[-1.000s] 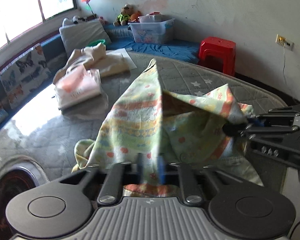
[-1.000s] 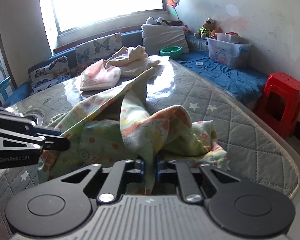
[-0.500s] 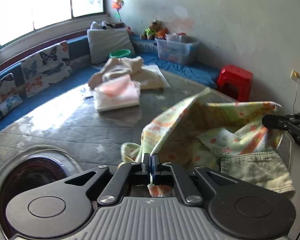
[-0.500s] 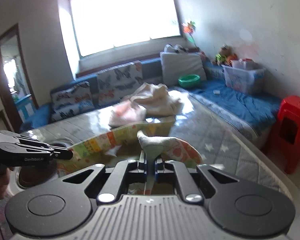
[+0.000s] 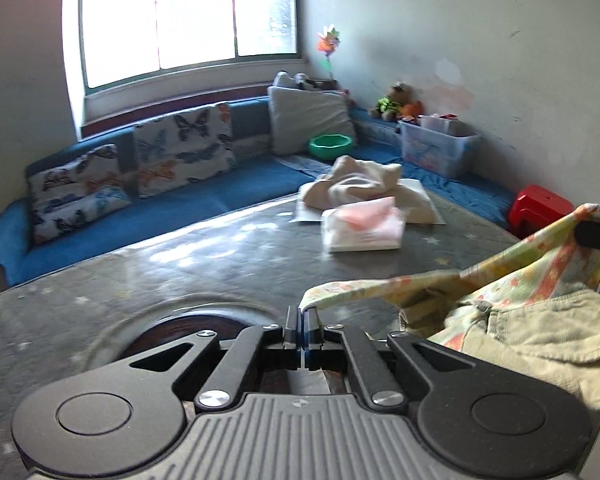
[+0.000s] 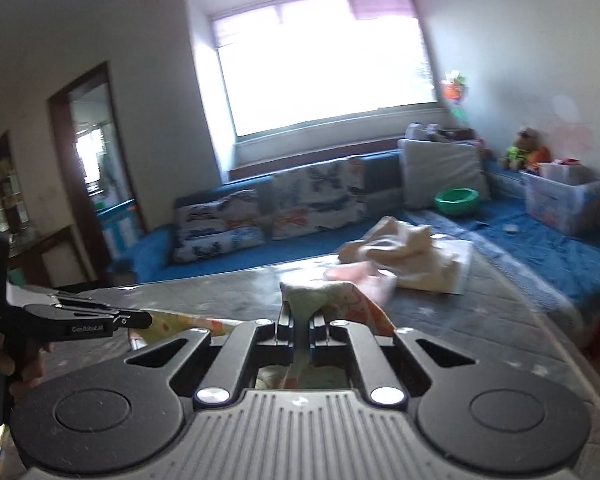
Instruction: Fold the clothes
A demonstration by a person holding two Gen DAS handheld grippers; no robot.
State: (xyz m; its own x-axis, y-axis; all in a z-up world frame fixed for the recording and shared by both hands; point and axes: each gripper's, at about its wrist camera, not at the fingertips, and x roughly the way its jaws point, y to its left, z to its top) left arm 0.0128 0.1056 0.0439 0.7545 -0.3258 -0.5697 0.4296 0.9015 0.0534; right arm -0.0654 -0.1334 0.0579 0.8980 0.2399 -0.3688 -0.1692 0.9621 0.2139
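Observation:
A yellow-green child's garment [image 5: 516,276] with orange print hangs stretched between my two grippers above the grey mattress [image 5: 180,264]. My left gripper [image 5: 302,316] is shut on one corner of it. The cloth runs right to my right gripper [image 5: 584,234], which pinches the other top corner; a pale green corduroy part [image 5: 540,336] droops below. In the right wrist view, my right gripper [image 6: 300,316] is shut on a bunched fold of the garment [image 6: 320,292]. My left gripper [image 6: 146,319] appears at the left, held by a hand [image 6: 4,364].
A folded pink-and-white stack [image 5: 362,230] and a cream heap of clothes [image 5: 356,184] lie at the mattress's far side. Behind are a blue bench with butterfly cushions [image 5: 180,152], a green bowl [image 5: 331,146], a plastic bin [image 5: 436,148] and a red stool [image 5: 540,208].
Both grippers have risen and moved apart. The garment has come up off the mattress and is now spread in a line between them instead of lying crumpled.

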